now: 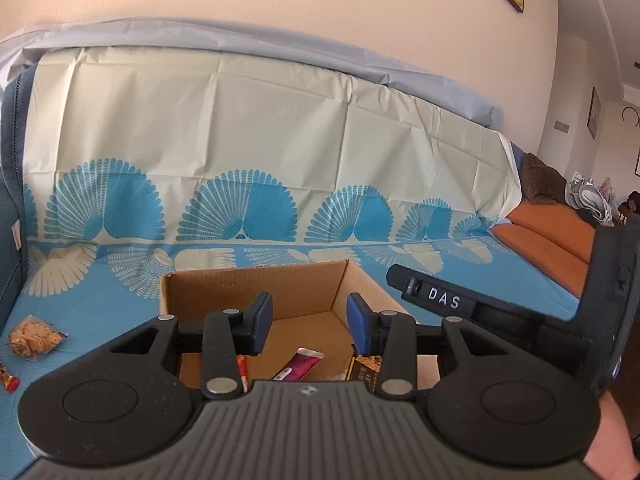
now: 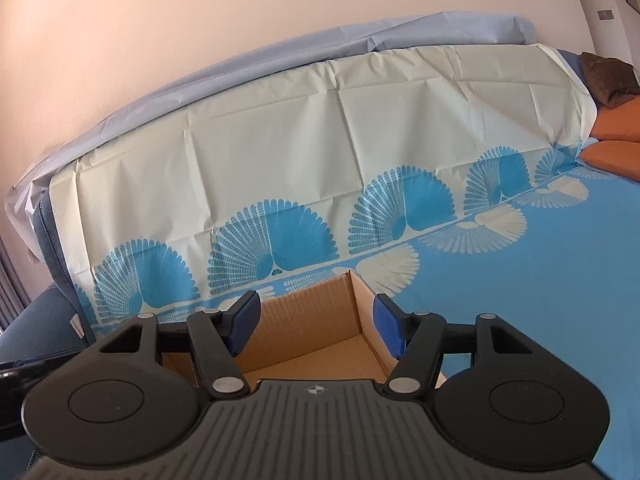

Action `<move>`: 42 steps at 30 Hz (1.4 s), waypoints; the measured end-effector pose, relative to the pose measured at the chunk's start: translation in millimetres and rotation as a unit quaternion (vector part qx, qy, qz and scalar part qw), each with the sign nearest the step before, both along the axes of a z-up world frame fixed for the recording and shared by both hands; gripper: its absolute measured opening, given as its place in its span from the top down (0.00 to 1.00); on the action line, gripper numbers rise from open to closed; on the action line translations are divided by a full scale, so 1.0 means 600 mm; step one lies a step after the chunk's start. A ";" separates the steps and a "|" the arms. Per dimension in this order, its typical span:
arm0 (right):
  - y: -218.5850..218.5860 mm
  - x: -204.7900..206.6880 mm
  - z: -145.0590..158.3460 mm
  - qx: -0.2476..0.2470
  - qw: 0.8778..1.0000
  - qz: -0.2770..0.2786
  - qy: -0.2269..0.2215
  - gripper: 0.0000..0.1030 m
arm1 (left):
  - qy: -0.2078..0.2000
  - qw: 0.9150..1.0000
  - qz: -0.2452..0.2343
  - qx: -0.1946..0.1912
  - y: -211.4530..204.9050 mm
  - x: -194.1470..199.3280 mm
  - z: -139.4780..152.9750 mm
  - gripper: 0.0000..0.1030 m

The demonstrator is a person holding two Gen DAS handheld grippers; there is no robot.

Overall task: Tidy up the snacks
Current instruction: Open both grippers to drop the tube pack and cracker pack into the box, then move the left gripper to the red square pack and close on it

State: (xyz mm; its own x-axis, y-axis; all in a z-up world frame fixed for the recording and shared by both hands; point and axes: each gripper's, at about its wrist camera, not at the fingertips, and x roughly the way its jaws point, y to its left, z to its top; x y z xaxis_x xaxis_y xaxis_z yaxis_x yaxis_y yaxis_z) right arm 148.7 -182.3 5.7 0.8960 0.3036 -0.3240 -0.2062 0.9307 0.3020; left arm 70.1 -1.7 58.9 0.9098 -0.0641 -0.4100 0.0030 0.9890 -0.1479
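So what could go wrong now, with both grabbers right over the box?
1. Both sets of jaws hang empty over the cardboard box; the left gripper and right gripper might bump each other.
2. The bag of crackers and a red snack lie outside the box, far left, and could get forgotten.
3. Lowering a gripper could squash the pink bar inside.

Brown cardboard box (image 1: 256, 284) on a blue-and-cream fan-patterned cloth (image 1: 248, 168); magenta wrapper (image 1: 298, 364)
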 end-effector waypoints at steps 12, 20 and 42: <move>0.067 -0.029 -0.005 -0.043 0.997 0.056 -0.018 0.41 | 0.003 0.988 0.049 0.149 0.157 -0.170 -0.077 0.56; 0.118 -0.061 -0.008 -0.037 0.990 0.134 -0.027 0.74 | 0.044 0.986 0.090 0.131 0.295 -0.214 -0.155 0.93; 0.255 -0.105 -0.027 -0.089 0.953 0.288 -0.014 0.72 | 0.115 0.980 0.120 0.106 0.325 -0.069 -0.254 0.12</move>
